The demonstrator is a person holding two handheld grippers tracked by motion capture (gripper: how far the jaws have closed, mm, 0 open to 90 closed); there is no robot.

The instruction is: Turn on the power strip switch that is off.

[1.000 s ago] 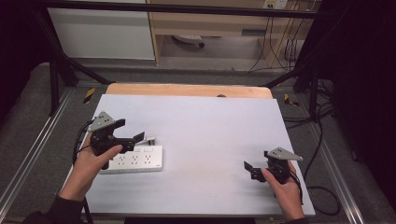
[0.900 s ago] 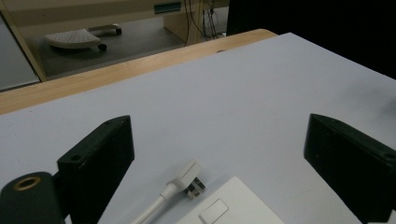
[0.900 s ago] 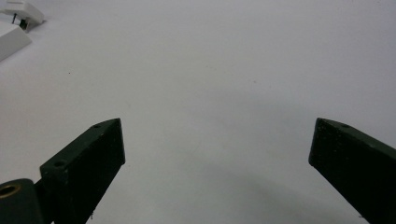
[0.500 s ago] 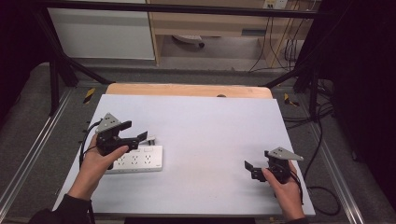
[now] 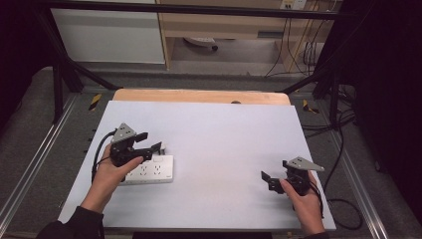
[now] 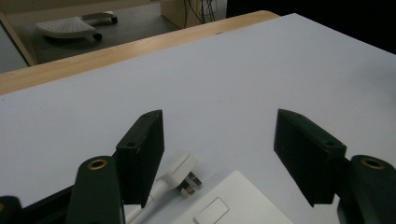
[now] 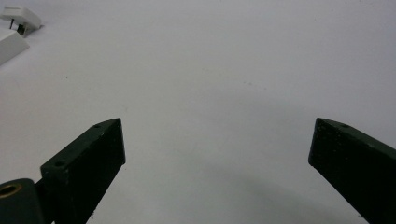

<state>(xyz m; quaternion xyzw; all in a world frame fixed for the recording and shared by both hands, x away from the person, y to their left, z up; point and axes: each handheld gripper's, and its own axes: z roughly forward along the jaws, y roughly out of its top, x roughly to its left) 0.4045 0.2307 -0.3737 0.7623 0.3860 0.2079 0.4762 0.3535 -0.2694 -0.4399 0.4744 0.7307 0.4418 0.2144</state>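
A white power strip [image 5: 152, 171] lies on the left part of the white tabletop [image 5: 224, 129]. A white plug [image 6: 184, 173] on a white cord rests just beyond its far end. My left gripper [image 5: 151, 141] hovers over that end of the strip, open, with the plug [image 5: 162, 149] below and between its jaws. In the left gripper view the strip's corner [image 6: 233, 200] sits low between the spread jaws of the left gripper [image 6: 219, 144]. My right gripper [image 5: 267, 180] rests at the right front of the table, open and holding nothing. In the right gripper view the right gripper [image 7: 217, 154] faces the strip [image 7: 8, 45].
A wooden strip [image 5: 199, 95] edges the table's far side. Metal frame rails [image 5: 64, 74] run along both sides. Cables [image 5: 343, 149] hang off the right edge. A wheeled base [image 5: 201, 42] stands on the floor beyond the table.
My left gripper has shifted a little to the right, over the strip's far end and the plug. The right gripper has stayed put.
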